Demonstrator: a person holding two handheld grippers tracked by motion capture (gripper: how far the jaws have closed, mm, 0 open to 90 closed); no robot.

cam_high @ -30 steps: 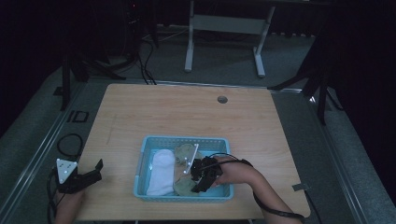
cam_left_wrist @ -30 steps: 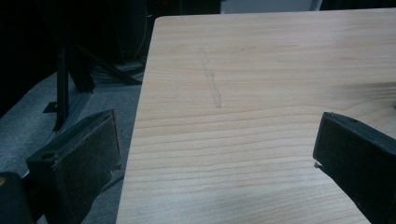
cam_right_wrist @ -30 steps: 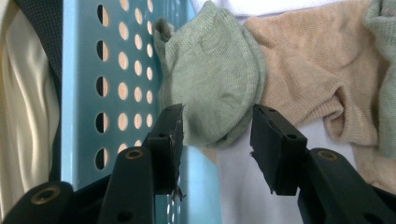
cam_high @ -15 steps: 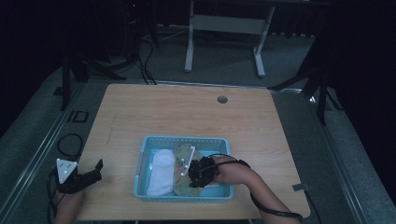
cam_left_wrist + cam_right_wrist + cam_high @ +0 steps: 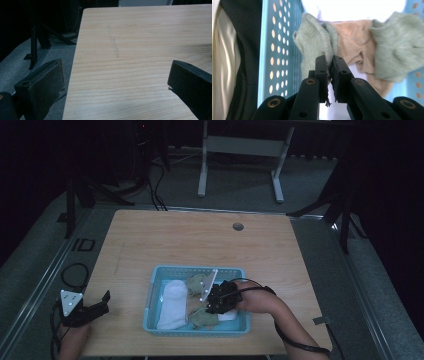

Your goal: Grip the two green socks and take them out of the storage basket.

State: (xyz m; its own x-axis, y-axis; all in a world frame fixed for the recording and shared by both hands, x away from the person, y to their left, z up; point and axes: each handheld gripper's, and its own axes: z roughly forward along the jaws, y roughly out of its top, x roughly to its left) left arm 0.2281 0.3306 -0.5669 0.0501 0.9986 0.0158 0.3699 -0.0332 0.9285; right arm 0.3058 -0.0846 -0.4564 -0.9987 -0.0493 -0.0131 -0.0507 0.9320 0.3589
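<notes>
In the high view the right gripper point(image 5: 212, 306) covers much of what it holds inside the blue basket point(image 5: 195, 270). Its own view shows the jaws pinched together on a grey-green sock point(image 5: 315, 42), bunched by the perforated wall, beside a peach cloth point(image 5: 359, 42) and white cloth point(image 5: 172, 302). The sock's long axis cannot be told. The left gripper point(image 5: 95, 307) rests at the table's point(image 5: 140, 37) edge, jaws apart.

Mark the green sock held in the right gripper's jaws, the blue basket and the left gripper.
green sock point(image 5: 313, 40), right gripper view, on the bunched knit just above the shut jaws.
blue basket point(image 5: 197, 269), high view, on its far rim.
left gripper point(image 5: 102, 302), high view, midway between its open jaws' tips.
</notes>
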